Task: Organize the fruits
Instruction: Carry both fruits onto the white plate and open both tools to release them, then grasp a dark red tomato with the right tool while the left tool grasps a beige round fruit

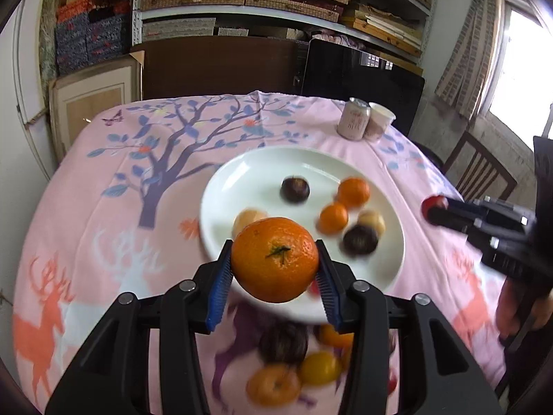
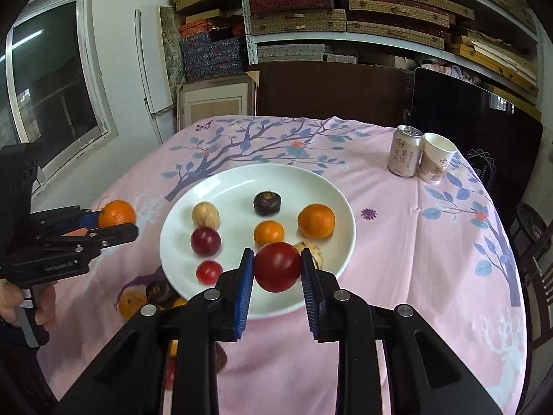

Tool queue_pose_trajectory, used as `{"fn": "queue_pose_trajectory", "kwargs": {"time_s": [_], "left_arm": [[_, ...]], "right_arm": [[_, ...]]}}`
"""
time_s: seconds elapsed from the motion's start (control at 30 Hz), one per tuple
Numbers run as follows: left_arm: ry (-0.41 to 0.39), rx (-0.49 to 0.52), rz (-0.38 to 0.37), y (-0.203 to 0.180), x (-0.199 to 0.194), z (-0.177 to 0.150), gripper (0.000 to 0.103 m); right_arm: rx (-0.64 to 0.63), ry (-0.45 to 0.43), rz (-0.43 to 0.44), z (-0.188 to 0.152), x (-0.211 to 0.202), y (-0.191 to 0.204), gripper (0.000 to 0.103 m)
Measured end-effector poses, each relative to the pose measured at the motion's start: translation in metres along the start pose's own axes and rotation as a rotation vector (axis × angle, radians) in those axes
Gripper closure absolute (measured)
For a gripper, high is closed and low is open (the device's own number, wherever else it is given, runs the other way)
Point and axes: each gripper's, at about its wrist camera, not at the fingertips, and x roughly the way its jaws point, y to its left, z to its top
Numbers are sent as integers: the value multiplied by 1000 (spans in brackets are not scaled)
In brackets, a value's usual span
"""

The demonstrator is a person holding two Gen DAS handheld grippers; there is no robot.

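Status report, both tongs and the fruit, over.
Left tongs shut on mandarin. Right tongs shut on red tomato. Plate ahead, path clear.

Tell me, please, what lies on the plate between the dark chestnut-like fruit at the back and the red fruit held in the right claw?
In the right wrist view, one small orange lies between the dark fruit and the red fruit on the white plate.

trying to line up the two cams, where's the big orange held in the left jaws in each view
Left wrist view: the big orange sits low in the centre, clamped in the left gripper, in front of the white plate.
Right wrist view: the same orange is at the far left, left of the plate.
Shared landmark: the drink can beside the paper cup at the table's far right.
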Motion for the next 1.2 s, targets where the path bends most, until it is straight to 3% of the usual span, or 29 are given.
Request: {"fn": "queue_pose_trajectory", "kwargs": {"time_s": [0.13,0.3,0.37,0.43,0.53,0.7,0.77,0.87,1.0,1.2], "left_arm": [[55,-39,0,1,54,35,58],[134,-39,21,0,103,47,58],[125,-65,13,3,101,48,45],[70,-62,20,4,85,46,30],[34,-61,29,4,60,45,27],[-15,-10,16,-4,-4,1,17],[-35,26,24,-6,-30,-32,15],[-1,39,6,-3,-50,-78,14],[37,52,46,1,-54,-120,14],[72,70,75,3,-53,-146,14]], "right_arm": [[8,30,-14,18,44,-6,75],[13,64,-31,27,85,-12,74],[2,51,-47,27,85,-11,59],[4,22,-41,26,77,-11,54],[11,-3,-46,23,61,-10,53],[5,19,-35,-7,19,5,49],[-22,48,-1,-33,0,22,45],[-108,90,44,-76,-17,55,44],[-189,153,17,-111,-10,89,41],[-157,178,43,-113,-6,109,40]]}}
